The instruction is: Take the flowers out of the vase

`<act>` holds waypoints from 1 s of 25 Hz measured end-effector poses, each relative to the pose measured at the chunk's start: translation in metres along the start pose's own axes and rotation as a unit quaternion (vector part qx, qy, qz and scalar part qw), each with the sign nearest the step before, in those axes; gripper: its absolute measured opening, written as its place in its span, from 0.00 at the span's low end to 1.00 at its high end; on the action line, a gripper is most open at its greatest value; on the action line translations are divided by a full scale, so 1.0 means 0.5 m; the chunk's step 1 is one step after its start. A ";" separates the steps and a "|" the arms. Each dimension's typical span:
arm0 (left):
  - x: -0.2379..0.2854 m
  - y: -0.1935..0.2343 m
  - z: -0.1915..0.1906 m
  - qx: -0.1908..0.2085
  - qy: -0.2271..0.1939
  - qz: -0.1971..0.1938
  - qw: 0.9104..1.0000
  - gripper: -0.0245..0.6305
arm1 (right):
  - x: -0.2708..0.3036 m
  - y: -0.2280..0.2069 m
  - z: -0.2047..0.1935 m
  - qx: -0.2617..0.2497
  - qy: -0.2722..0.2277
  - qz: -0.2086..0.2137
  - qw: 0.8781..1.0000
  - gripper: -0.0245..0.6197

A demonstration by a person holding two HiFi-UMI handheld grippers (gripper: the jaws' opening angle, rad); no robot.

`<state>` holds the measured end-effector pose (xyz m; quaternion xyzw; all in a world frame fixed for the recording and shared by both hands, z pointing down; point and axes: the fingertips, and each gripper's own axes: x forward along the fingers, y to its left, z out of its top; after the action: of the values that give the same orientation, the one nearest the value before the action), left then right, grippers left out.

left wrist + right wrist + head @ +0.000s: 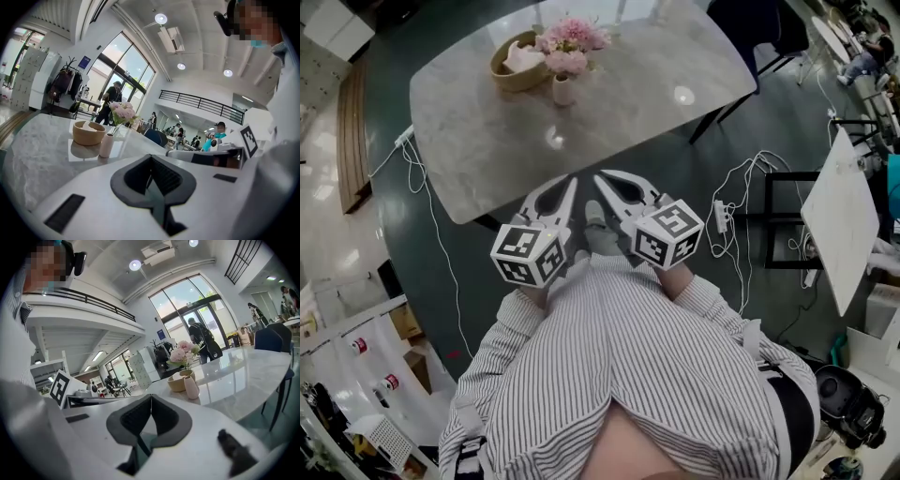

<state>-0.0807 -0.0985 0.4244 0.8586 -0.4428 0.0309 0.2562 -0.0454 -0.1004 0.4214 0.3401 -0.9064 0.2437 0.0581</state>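
Observation:
A bunch of pink flowers (569, 42) stands in a small pale pink vase (564, 90) at the far side of the grey marble table (619, 103). The flowers (123, 111) and vase (107, 145) show far ahead in the left gripper view, as do the flowers (184, 352) and vase (191, 386) in the right gripper view. My left gripper (573, 183) and right gripper (599, 177) hover side by side at the table's near edge, well short of the vase. Both are shut and hold nothing, with jaws meeting at their tips.
A wooden bowl (517, 62) sits just left of the vase. A dark chair (761, 28) stands at the table's far right corner. Cables (741, 206) run over the dark floor, and a white table (842, 216) stands to the right.

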 end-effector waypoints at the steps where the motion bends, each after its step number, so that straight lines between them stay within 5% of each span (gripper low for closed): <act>1: 0.014 0.007 0.008 0.000 0.000 0.000 1.000 0.06 | 0.011 -0.012 0.010 -0.002 0.001 0.001 1.000 0.06; 16: 0.187 0.115 0.134 -0.005 -0.017 0.032 0.999 0.06 | 0.164 -0.155 0.135 -0.015 0.019 0.042 0.999 0.06; 25: 0.251 0.135 0.144 -0.013 -0.009 0.043 0.999 0.06 | 0.195 -0.211 0.151 -0.001 0.041 0.065 0.997 0.06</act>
<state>-0.0696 -0.2580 0.4252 0.8357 -0.4817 0.0282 0.2622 -0.0473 -0.2625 0.4243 0.2703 -0.9238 0.2593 0.0795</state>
